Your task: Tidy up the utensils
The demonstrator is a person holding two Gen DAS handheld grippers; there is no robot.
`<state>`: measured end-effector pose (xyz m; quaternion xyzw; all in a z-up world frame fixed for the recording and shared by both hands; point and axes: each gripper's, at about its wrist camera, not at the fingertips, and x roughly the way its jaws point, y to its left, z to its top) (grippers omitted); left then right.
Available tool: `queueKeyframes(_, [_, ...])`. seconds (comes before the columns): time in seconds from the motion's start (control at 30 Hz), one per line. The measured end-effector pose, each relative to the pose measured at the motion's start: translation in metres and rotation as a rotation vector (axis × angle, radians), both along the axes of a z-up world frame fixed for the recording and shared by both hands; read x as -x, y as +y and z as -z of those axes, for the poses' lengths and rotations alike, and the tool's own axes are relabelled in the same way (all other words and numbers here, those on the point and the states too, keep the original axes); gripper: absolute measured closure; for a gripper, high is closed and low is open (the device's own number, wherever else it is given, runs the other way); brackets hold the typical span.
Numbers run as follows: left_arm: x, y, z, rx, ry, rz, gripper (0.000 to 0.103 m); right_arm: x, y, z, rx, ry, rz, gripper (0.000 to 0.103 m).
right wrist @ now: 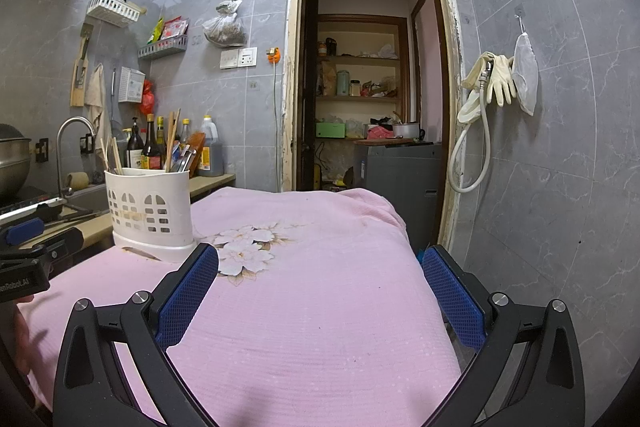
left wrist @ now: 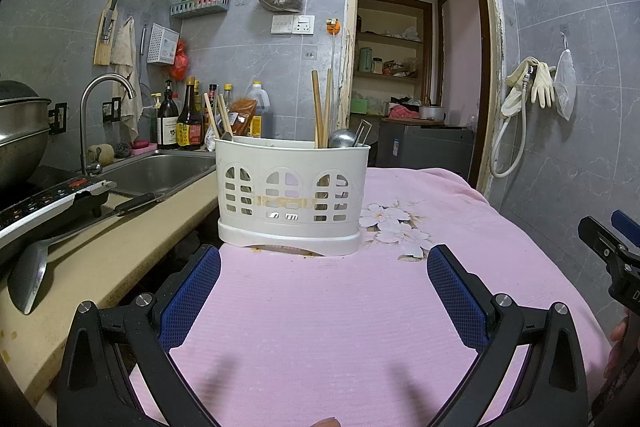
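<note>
A white plastic utensil caddy [left wrist: 290,193] was seen standing upright on a pink floral cloth [left wrist: 320,327], straight ahead of the left gripper [left wrist: 323,285] and apart from it. The left gripper was held wide open above the cloth, with nothing between its blue pads [left wrist: 192,301]. The right gripper [right wrist: 320,293] was likewise spread wide and empty, with the caddy ahead of it and off to its left, just beyond its left fingertip.

The caddy was divided into compartments, though the dividers could be made out only in part. On the side toward the sink [left wrist: 160,173], a few wooden chopsticks [left wrist: 218,119] were held, leaning. On the far side from the sink, two taller chopsticks [left wrist: 322,107] stood nearly upright beside a rounded metal ladle or spoon bowl [left wrist: 343,139] and a thin metal handle [left wrist: 363,133]. The middle section appeared empty, as far as could be told.

Several risks were judged likely. The caddy looked light and top-heavy with tall sticks, so it could be tipped if a utensil were pulled sideways rather than straight up. The loose cloth could be dragged or bunched by a low gripper, and the caddy shifted with it. Thin chopsticks could slip or scissor between the pads if pinched off-centre, and neighbouring pieces could be lifted out with them.
</note>
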<state>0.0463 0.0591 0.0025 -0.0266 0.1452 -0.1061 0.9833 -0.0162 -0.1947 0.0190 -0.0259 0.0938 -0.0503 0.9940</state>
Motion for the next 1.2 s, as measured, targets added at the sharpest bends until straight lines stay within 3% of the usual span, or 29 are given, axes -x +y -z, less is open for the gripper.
queueKeyframes(0.4, [-0.0006,0.0009,0.0022,-0.006,-0.004,-0.008,0.002,-0.0002,0.0008,0.0014,-0.001,0.003,-0.001,0.0])
queueKeyframes(0.67, [-0.0028,-0.0056,0.0061,-0.06,0.0,-0.014,0.002,-0.0004,0.0025,0.002,0.002,0.005,-0.002,0.0])
queueKeyframes(1.2, [-0.0057,0.002,0.0068,-0.041,0.007,-0.045,0.002,-0.0011,0.0048,0.0027,0.014,0.022,0.001,0.0])
